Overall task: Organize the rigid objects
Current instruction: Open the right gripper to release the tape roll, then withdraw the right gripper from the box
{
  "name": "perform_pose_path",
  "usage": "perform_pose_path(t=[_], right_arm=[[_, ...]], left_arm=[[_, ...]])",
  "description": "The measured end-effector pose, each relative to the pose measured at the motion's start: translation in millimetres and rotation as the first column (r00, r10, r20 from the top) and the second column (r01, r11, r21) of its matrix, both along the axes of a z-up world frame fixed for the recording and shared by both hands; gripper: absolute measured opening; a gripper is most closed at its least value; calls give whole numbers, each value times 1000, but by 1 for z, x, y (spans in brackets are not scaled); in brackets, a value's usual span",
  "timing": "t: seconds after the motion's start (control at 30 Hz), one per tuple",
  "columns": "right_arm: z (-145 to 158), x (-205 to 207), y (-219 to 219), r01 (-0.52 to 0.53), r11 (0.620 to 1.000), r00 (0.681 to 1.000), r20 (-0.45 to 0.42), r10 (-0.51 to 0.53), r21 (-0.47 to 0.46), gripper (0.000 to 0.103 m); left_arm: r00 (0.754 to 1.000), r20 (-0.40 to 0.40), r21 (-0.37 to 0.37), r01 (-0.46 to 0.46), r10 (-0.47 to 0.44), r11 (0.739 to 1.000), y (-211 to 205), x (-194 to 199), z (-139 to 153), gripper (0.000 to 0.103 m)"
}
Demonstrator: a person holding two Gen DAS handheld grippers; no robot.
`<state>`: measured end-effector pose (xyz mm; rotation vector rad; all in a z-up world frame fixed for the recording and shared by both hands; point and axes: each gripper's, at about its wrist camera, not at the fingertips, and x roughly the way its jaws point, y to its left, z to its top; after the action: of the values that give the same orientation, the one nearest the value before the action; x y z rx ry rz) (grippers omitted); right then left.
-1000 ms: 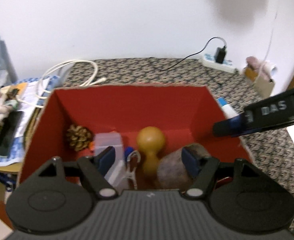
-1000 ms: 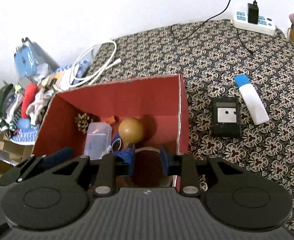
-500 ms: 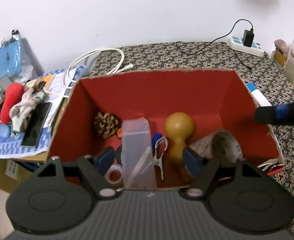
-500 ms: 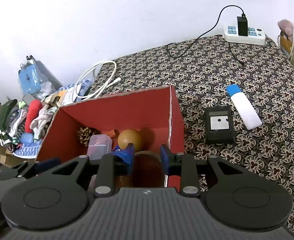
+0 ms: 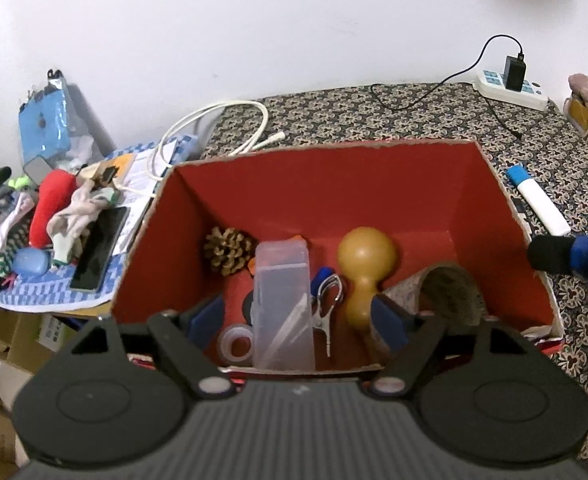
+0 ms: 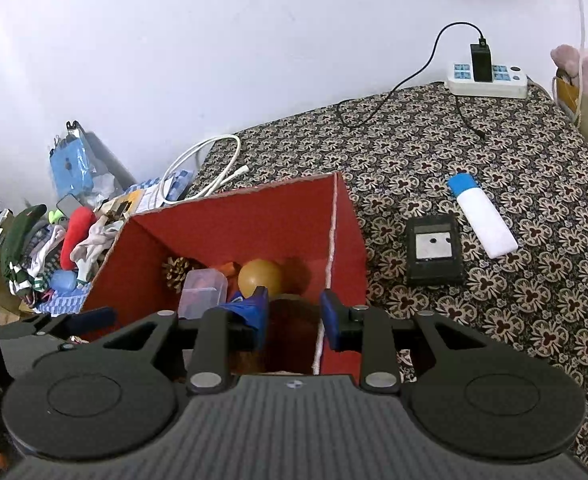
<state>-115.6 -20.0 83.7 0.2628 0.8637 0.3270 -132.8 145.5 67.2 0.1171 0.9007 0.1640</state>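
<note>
A white wall backs a surface covered in a brown floral cloth (image 6: 434,168), with a cluttered side table of clothes and a phone off to the left. On the cloth stands a red cardboard box (image 5: 334,184), open at the top. Inside it lie a pine cone (image 5: 228,250), a clear plastic case (image 5: 283,304) standing on end, a roll of clear tape (image 5: 236,344) at the near wall, a pair of scissors (image 5: 326,300) just right of the case, a yellow-brown gourd (image 5: 366,268), and a roll of patterned tape (image 5: 450,292) at the right side.

The left gripper (image 5: 298,316) hovers over the near edge of the box; its jaws have just been opening and stand wide apart, pressing on nothing, with the case and scissors seen in the gap below them. The right gripper (image 6: 294,316) hangs over the box's right near corner, jaws drawn close together with a narrow gap and nothing gripped between them.

On the cloth to the right of the box lie a black device (image 6: 434,250) with a white label and, just beyond it, a white stick with a blue cap (image 6: 480,214). A white power strip (image 6: 488,80) with a black charger plugged in sits against the wall.
</note>
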Motion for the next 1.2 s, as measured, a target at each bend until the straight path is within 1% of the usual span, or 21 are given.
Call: perform_pose_path(t=[0.13,0.27,0.53,0.63,1.0,1.2], right_arm=[[0,-3,-7,0,1000,1000,2,0,20,12],[0,-5,-13,-9,1000,1000,5,9,23,12],[0,-11,-21,-27,999,999,21,27,22,12],[-1,-12,-25,-24,999,1000,16,24,33,13],[-2,-16,-41,-8,999,1000,22,7,49,13],[-6,-15,-52,5,998,1000,5,-6,66,13]], left_arm=[[1000,-3,4,-10,10,1000,-8,-1,2,83],[1000,-9,7,-21,21,1000,-14,0,3,83],[1000,17,29,-10,10,1000,-28,-4,8,84],[1000,23,43,-9,8,999,-32,-4,10,86],[1000,20,44,4,-5,999,-48,-2,15,86],[1000,16,41,17,-18,999,-56,0,16,86]])
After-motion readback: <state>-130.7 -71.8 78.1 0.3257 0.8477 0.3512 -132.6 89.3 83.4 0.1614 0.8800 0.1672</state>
